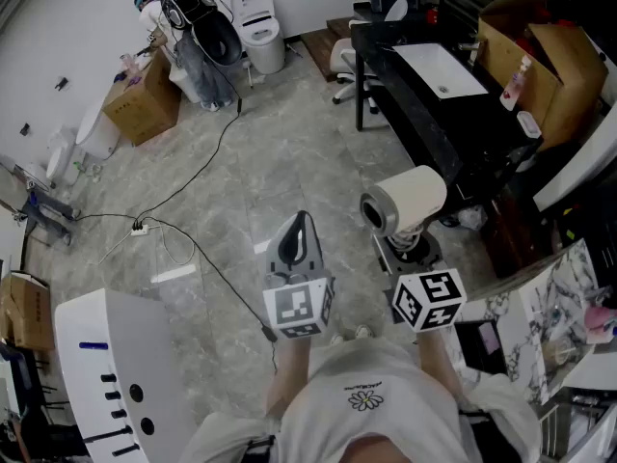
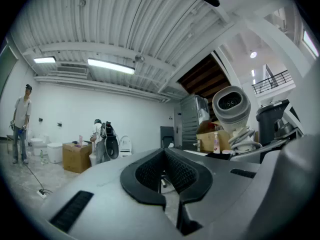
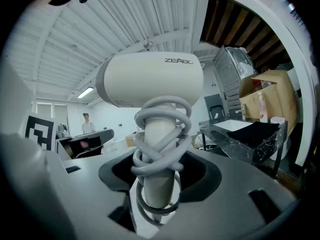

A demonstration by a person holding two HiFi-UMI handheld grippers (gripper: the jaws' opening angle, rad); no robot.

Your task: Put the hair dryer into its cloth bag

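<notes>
1. Left gripper (image 1: 301, 228): fingers are clenched on nothing. It is held level and pointed out over the floor.
2. Hair dryer (image 1: 407, 201) is seen just to the right of the left gripper, not touching it. One round end of the barrel is turned toward that gripper.
3. Right gripper (image 1: 411, 249): fingers are grasping the dryer's handle (image 3: 156, 159), around which the cord (image 3: 162, 121) is coiled. The handle stands upright between the fingers. The barrel lies crosswise above them, with its long axis roughly left-right.
4. No cloth bag is identified in any view. A dark patch (image 3: 252, 130) is seen on the tabletop (image 3: 233, 144) further right; whether it is the bag cannot be told.
5. Judgement: the dryer is secured on the right, so the bag is likely to be taken by the free left gripper. Its mouth would need to be presented to the barrel end facing left.
</notes>
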